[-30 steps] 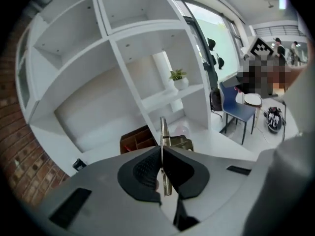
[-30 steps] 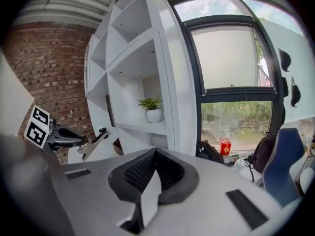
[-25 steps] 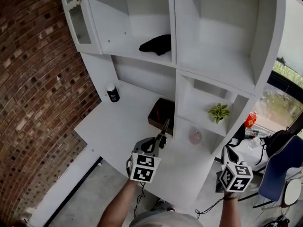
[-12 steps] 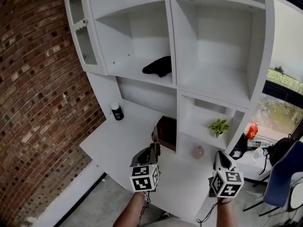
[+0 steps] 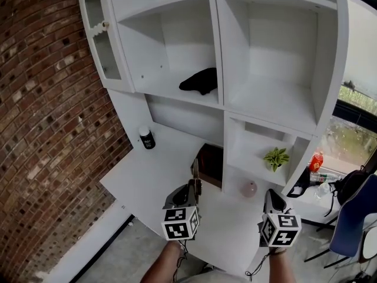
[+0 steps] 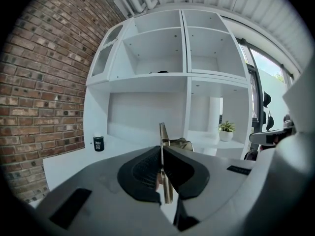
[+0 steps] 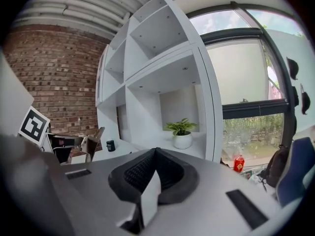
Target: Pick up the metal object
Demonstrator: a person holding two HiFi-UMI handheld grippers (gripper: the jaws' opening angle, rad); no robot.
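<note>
Metal object point(image 6: 162, 134) off the table point(image 5: 144, 173)
Your left gripper point(image 5: 192, 187) pinches it, the strip poking past its jaws; your right gripper point(image 5: 270, 200) is pressed together, empty

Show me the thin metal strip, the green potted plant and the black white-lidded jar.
thin metal strip point(image 6: 162, 134): left gripper view, its free upper end.
green potted plant point(image 5: 275, 156): head view, the leaves.
black white-lidded jar point(image 5: 146, 140): head view, the dark body.
</note>
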